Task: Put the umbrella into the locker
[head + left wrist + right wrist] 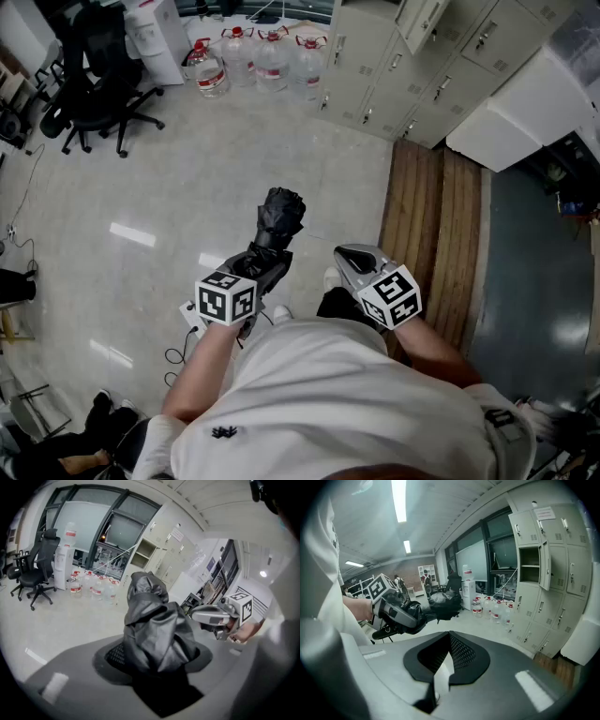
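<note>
A folded black umbrella (280,217) sticks out forward from my left gripper (265,255), which is shut on it over the floor. In the left gripper view the crumpled black fabric of the umbrella (154,625) fills the space between the jaws. My right gripper (359,262) is beside it to the right, jaws together with nothing in them. From the right gripper view I see the left gripper (401,613) with the umbrella (445,604) on the left. The beige lockers (422,56) stand ahead to the right; one compartment (529,564) stands open with its door (544,566) swung out.
Several large water bottles (258,61) stand on the floor by the lockers, next to a water dispenser (159,37). A black office chair (94,84) is at the far left. A wooden strip (436,234) runs along the right beside a white cabinet (511,122). Cables (178,352) lie near my feet.
</note>
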